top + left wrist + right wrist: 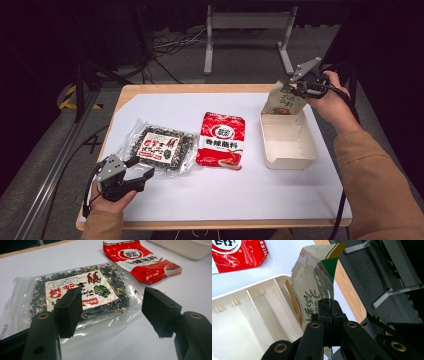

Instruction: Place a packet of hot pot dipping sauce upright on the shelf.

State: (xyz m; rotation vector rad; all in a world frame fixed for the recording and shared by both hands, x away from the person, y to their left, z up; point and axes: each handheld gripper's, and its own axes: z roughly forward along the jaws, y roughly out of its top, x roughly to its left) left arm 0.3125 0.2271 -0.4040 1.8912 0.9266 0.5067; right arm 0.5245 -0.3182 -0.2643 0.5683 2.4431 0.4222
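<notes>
right gripper [301, 90] clamped a beige pouch [282, 101] over the cream tray [295, 155] near the table's right edge, left gripper [139, 168] gaped beside the seaweed bag [160, 146].

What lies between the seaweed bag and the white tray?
The red sachet lies flat between the seaweed bag and the tray, clearest in the high view.

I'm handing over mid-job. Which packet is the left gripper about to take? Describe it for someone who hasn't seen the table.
On the white table sheet three packets show. It is the leftmost, the clear bag lying flat in front of the open left gripper. Unlike the red packet beside it, it is see-through, with dark dried flakes and a white label.
</notes>
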